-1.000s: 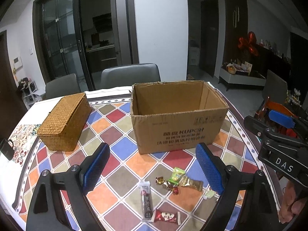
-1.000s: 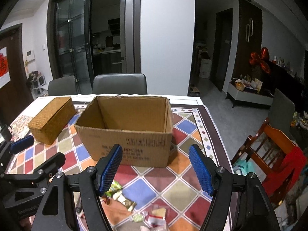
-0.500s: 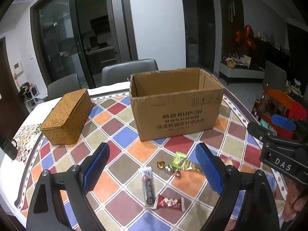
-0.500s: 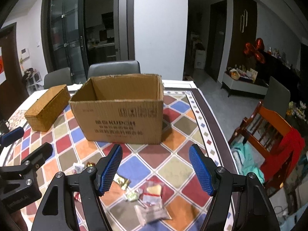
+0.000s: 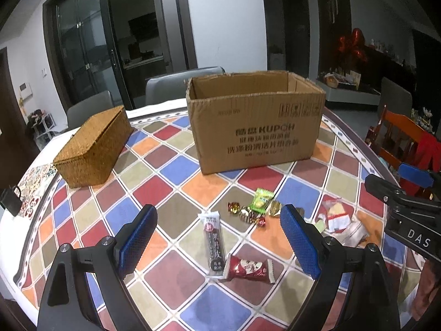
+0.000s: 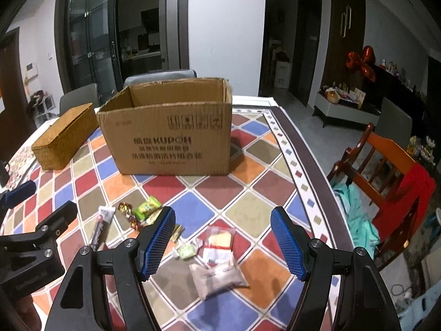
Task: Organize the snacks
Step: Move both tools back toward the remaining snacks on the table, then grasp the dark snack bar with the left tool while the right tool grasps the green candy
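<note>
Both grippers, left (image 5: 217, 244) and right (image 6: 222, 244), have jaws wide apart, empty, hovering over the loose snacks (image 5: 249, 212) on the table (image 5: 176, 169), likely lining up picks. Open box (image 5: 255, 122) sits just behind, presumably the drop target.

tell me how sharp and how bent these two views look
Left wrist view: mostly sharp, print on the cardboard box readable, table edge bowed by the fisheye, corners black. Right wrist view: softer, motion-smeared, box lettering and the clear snack packet blurry, door frames curved, dim indoor light with mild glare on the glass doors.
</note>
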Available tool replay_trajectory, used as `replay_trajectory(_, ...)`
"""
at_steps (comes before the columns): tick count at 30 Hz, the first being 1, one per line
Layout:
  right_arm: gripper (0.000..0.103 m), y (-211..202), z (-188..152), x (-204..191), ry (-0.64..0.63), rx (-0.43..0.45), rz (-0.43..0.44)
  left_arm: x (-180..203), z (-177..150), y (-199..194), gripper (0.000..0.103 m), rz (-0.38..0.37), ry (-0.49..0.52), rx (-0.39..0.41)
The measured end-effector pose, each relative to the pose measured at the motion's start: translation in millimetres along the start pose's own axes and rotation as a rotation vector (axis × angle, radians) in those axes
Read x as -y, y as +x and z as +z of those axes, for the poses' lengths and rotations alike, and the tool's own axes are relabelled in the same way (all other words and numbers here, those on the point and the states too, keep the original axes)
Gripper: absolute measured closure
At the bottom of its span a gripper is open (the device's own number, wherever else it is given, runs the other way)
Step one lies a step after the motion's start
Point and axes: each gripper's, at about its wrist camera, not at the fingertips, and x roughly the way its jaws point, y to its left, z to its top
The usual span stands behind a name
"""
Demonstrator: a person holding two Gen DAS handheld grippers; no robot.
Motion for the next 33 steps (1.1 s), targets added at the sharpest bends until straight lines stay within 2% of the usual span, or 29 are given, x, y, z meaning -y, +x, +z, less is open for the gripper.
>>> replay_trajectory(11, 0.030, 22, -30, -5, -0.002, -0.062, -0.004, -3, -22, 23, 0.012, -0.006, 0.000, -0.046)
replay_trajectory(24, 0.031, 64, -48, -33, -0.058, -0.145, 0.042, -17, -38, 63, 0.014, 0.021, -0.023, -0.122)
replay_trajectory(27, 0.036, 74, -49, -36, -0.061, -0.162, 0.052, -18, -39, 71, 0.020, 0.021, -0.023, -0.138)
replay_trajectory(33, 0.045, 93, -52, -41, -0.067, -0.204, 0.067, -18, -42, 84, 0.021, 0.017, -0.021, -0.162)
